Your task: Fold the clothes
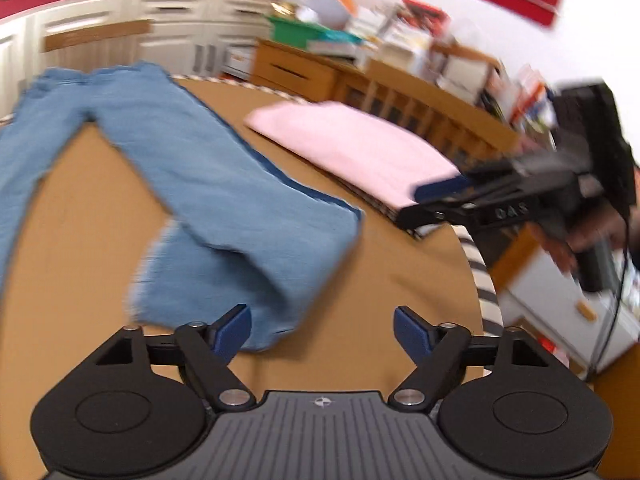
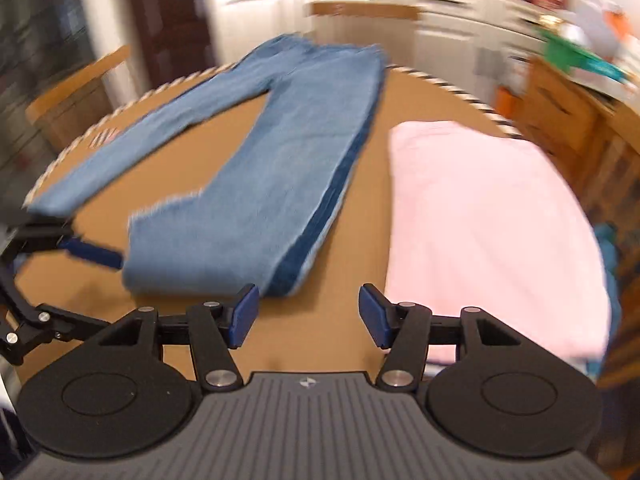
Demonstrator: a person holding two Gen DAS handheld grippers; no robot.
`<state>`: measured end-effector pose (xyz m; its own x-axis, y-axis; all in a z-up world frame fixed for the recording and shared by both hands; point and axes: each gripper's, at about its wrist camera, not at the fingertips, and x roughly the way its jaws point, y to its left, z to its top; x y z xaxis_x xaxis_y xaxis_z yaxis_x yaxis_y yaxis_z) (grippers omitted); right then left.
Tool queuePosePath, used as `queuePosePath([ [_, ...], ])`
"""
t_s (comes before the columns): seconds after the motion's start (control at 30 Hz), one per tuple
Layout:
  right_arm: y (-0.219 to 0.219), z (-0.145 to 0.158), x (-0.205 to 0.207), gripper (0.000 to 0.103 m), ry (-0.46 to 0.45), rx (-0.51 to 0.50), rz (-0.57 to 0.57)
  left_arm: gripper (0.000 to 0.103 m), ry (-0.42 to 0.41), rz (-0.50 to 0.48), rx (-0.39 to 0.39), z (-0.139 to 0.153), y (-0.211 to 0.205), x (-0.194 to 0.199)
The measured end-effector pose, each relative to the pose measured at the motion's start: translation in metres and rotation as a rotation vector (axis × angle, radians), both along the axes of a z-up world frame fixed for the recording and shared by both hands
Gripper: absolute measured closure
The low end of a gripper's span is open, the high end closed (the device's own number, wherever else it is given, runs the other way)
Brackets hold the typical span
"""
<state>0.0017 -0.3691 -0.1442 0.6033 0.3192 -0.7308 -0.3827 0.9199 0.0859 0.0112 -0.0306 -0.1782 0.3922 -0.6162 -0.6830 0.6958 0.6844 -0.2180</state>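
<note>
While the pink garment (image 2: 492, 236) lies folded on the table (image 2: 344, 248), the jeans (image 2: 256, 184) remain spread out. Left tongs (image 1: 322, 330) and right tongs (image 2: 307, 316) both gape, empty.

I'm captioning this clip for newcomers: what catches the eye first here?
The blue jeans spread flat across the brown table, legs apart, stand out first. Right of them lies a folded pink cloth. Both the left tool and right tool are open, holding nothing.
</note>
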Motion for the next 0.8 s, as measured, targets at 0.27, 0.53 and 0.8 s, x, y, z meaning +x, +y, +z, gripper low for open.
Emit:
queuePosePath([
  [0.27,0.03,-0.008,0.047,0.091,0.031,0.182,0.234,0.086,0.288,0.077,-0.179,-0.018,0.014,0.058],
  [0.53,-0.011,0.093,0.072,0.058,0.033,0.656,0.082,0.001,0.686,0.302,-0.793,0.044,0.112,0.111],
  [0.8,0.013,-0.014,0.035,0.043,0.334,0.619,-0.014,0.002,0.724,0.495,-0.391,-0.052,0.108,0.063],
])
